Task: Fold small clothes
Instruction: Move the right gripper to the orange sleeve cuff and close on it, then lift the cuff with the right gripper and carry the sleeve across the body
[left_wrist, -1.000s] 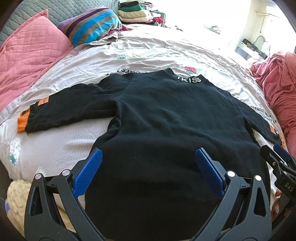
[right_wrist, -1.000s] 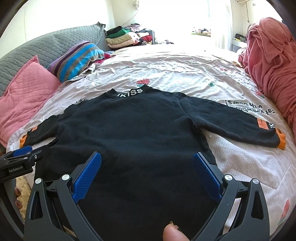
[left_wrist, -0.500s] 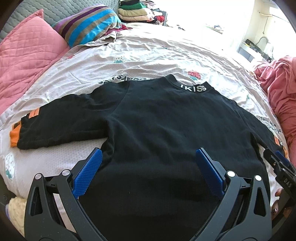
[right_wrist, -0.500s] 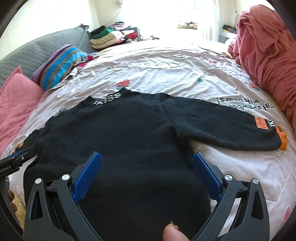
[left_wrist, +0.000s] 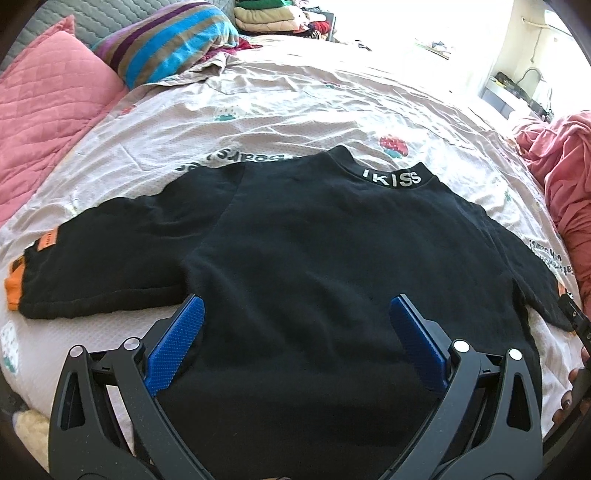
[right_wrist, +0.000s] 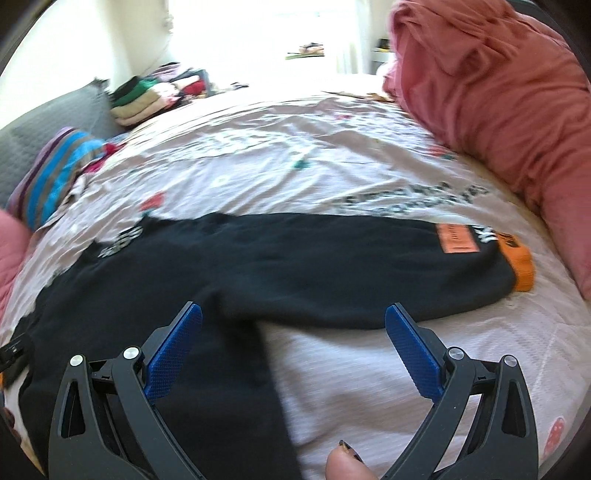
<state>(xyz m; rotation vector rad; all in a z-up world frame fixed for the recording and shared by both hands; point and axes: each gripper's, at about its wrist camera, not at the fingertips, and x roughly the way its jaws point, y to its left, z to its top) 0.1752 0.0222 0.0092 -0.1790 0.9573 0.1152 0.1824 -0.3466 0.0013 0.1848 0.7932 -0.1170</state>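
Observation:
A small black sweatshirt (left_wrist: 325, 266) lies flat on the bed, collar lettered "IKISS" (left_wrist: 391, 178) at the far side, both sleeves spread out with orange cuffs. My left gripper (left_wrist: 295, 325) is open and empty above the lower body of the shirt. My right gripper (right_wrist: 293, 332) is open and empty, over the shirt's right armpit, with the right sleeve (right_wrist: 369, 269) and its orange cuff (right_wrist: 519, 264) ahead to the right. The right gripper's edge shows at the far right of the left wrist view (left_wrist: 574, 319).
The bed has a pale printed sheet (left_wrist: 295, 110). Pink quilted pillow (left_wrist: 48, 107) and striped pillow (left_wrist: 166, 44) lie at the far left. A pink blanket heap (right_wrist: 498, 96) lies on the right. Folded clothes (left_wrist: 273, 14) are stacked at the far end.
Both grippers have moved forward over the shirt. The right gripper has swung to the right toward the right sleeve; its view is blurred by motion. Both stayed open.

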